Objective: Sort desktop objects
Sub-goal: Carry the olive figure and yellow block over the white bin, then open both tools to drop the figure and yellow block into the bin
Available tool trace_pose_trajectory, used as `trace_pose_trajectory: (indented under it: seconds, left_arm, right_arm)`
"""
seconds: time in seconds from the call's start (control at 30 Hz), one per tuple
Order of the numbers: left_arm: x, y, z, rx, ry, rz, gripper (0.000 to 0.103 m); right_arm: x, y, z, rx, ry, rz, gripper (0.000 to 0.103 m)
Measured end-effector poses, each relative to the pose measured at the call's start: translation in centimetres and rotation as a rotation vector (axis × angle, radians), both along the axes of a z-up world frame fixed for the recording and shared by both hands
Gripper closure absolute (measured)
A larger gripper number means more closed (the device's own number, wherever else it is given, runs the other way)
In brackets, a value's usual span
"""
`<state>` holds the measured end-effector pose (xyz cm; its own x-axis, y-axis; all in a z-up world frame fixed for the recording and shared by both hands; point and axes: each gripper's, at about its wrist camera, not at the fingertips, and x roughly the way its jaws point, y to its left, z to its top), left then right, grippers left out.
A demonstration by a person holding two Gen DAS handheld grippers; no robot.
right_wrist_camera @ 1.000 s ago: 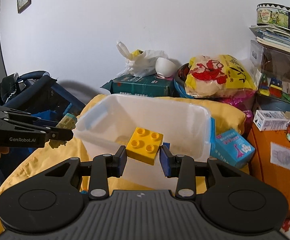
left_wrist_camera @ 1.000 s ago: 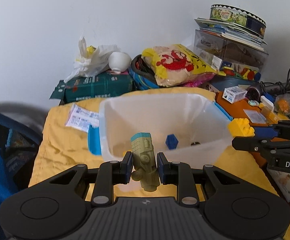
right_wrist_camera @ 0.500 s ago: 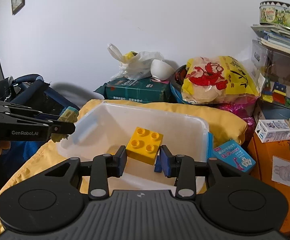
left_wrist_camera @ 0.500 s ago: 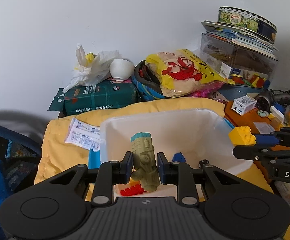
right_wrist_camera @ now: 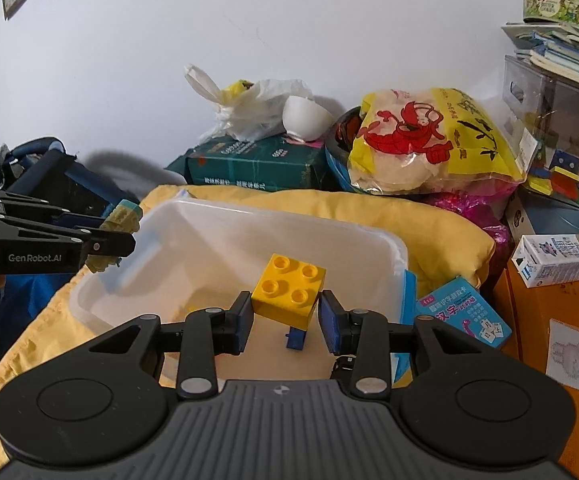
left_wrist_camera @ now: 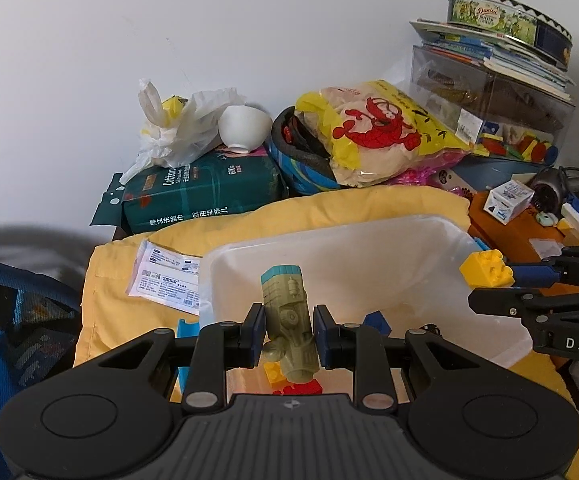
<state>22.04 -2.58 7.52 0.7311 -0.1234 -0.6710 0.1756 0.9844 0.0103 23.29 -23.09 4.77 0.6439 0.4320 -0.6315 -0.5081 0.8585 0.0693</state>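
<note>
Olive-green toy figure (left_wrist_camera: 288,322) with a teal top is clamped upright between the fingers of the left gripper (left_wrist_camera: 288,335), held over the near left part of the clear plastic bin (left_wrist_camera: 369,248). From the right wrist view the same figure (right_wrist_camera: 118,224) sits at the bin's left rim, pinched in the left gripper (right_wrist_camera: 107,240).

Yellow four-stud brick (right_wrist_camera: 288,295) is gripped, tilted, between the pads of the right gripper (right_wrist_camera: 287,316), above the bin (right_wrist_camera: 249,232) interior. In the left wrist view that brick (left_wrist_camera: 486,268) hangs at the bin's right edge in the right gripper (left_wrist_camera: 489,280).

Inside the bin: a blue block (left_wrist_camera: 377,322), a small yellow brick (left_wrist_camera: 272,372) and a red brick (left_wrist_camera: 303,388) (both partly hidden under the figure). Right view shows a blue piece (right_wrist_camera: 295,338) on the bin floor below the held brick.

Bin rests on a yellow cushion (left_wrist_camera: 137,312). A white printed packet (left_wrist_camera: 167,280) lies on the cushion just left of the bin. A light-blue card box (right_wrist_camera: 463,316) lies just right of the bin.

Behind: dark green tissue pack (left_wrist_camera: 201,196) with a white plastic bag (left_wrist_camera: 181,124) and a white bowl (left_wrist_camera: 244,126) on it, a yellow snack bag with a red lobster print (left_wrist_camera: 381,132), a round cookie tin (left_wrist_camera: 509,20) on stacked books over a clear case.
</note>
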Motion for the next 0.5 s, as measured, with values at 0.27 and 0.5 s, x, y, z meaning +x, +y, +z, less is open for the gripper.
trace_pose_trajectory:
  seconds: [0.27, 0.5]
  left_arm:
    - [1.4, -0.2, -0.2, -0.006, 0.012, 0.037, 0.041]
    - [-0.7, 0.3, -0.2, 0.049, -0.043, 0.033, 0.036]
  right_arm:
    - [2.0, 1.0, -0.6, -0.019, 0.034, 0.011, 0.059]
    - [1.4, 0.5, -0.5, -0.032, -0.014, 0.01, 0.033]
